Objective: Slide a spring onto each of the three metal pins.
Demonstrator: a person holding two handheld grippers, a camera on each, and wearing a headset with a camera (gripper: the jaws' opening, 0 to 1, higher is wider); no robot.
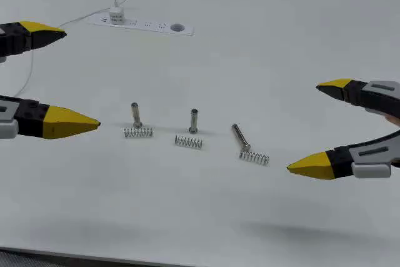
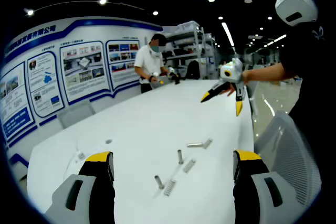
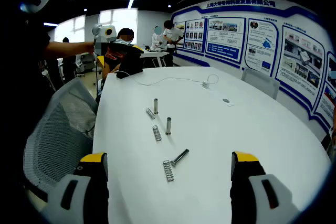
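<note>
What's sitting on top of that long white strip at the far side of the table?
A small white plug sits on the strip, with a thin cable looping above it and trailing off. The socket beneath the plug is covered, so I can't see it.

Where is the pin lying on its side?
In the head view, the lying pin is rightmost of the three, beside a spring, nearest the right gripper.

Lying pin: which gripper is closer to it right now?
Right. The right gripper sits open just beyond the lying pin; the left gripper is across, past both upright pins.
</note>
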